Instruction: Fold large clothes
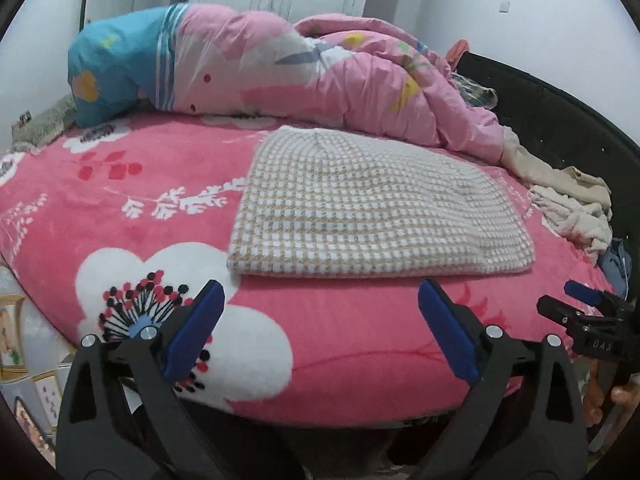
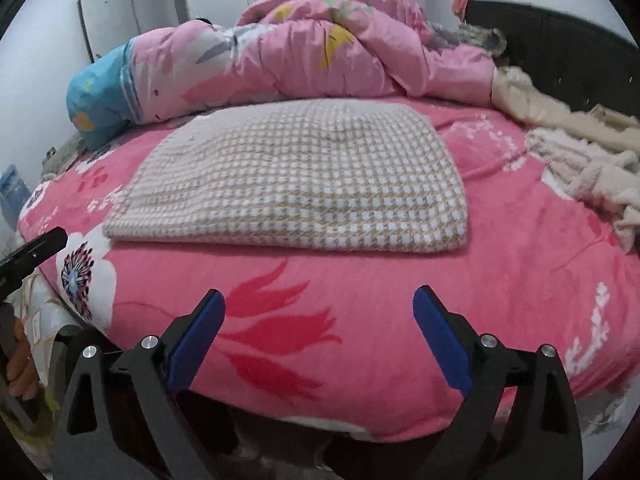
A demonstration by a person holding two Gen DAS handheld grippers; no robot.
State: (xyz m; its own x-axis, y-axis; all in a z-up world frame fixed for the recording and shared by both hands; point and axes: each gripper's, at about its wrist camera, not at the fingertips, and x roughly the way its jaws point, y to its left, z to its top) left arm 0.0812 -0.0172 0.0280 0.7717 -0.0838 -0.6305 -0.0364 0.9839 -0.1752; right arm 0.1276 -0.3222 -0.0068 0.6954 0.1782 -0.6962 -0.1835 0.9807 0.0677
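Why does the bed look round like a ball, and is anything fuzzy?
Left wrist view: the fisheye lens bends the pink bedspread into a dome, with dark corners. Right wrist view: the same bending; the checked folded garment is fairly sharp, but the cream clothes at the edge look smeared.

Ahead of the grippers spreads a pink flowered bedspread [image 2: 320, 320]. Beyond it, against the white wall [image 1: 500, 40], lies a bunched pink quilt [image 1: 320, 80] with a blue end. Far right, crumpled cream clothes [image 2: 580, 160] sit beside the dark headboard [image 2: 560, 48].
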